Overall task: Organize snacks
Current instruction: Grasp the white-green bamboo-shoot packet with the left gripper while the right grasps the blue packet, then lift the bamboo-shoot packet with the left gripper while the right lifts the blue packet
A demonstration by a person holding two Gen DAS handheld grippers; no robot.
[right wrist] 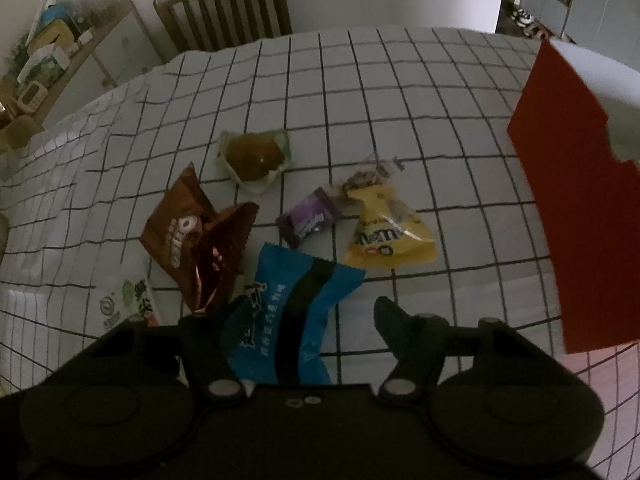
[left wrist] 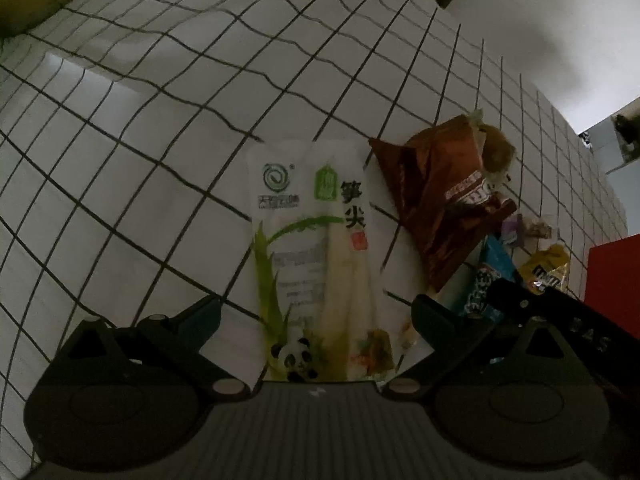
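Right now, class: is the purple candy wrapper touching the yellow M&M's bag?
Apart. The right wrist view shows a strip of white checked tablecloth between the purple candy wrapper and the yellow M&M's bag, with no overlap.

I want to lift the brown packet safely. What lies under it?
Mostly the checked tablecloth. The brown packet has its near corner over the blue packet. Whatever lies beneath its middle is covered.

A white bamboo-shoot pack lies flat on the checked cloth, a crumpled brown Oreo bag beside it. Nearby lie a blue wrapper (black stripe down it), a yellow M&M's pouch, a small purple packet and a wrapped brown bun.
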